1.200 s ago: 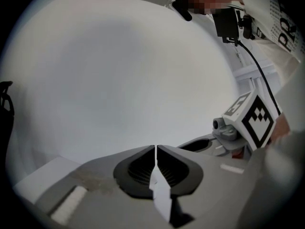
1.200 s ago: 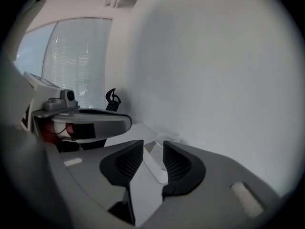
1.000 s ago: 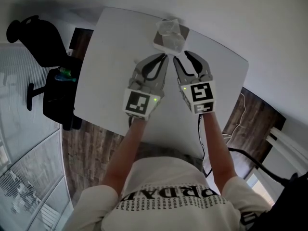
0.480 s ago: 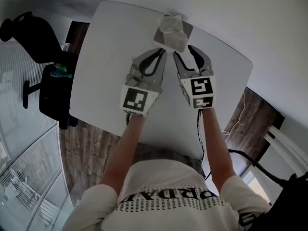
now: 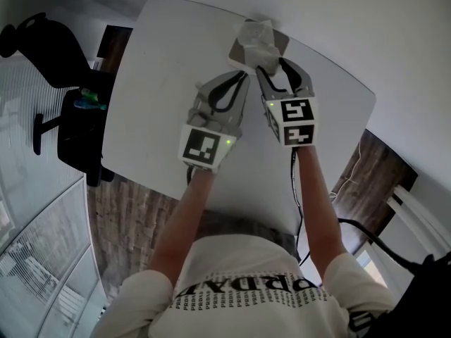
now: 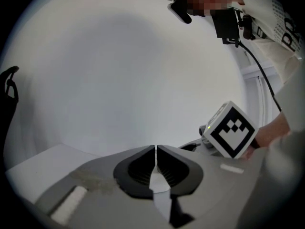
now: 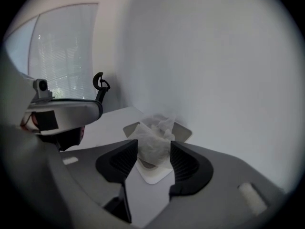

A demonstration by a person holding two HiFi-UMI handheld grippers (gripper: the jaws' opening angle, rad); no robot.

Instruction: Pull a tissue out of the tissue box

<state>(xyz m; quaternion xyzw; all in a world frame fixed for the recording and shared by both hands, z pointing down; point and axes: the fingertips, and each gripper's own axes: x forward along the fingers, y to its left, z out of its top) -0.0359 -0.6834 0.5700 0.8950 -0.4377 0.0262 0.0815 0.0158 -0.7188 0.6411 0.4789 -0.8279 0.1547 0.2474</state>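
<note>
White tissue point(image 7: 152, 138) sits between the right gripper's point(image 7: 153, 150) just-opened jaws — left gripper point(image 6: 156, 149) closed, black chair point(image 5: 77, 132) beside the table point(image 5: 162, 83).

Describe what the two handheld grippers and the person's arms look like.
The left gripper and the right gripper are grey with black ribbed pads; each carries a white cube with black square markers and a green light. A black cable trails from the right one. The person wears a white short-sleeved T-shirt with black lettering. The right jaws have just been opening, with the tissue between them.
</note>
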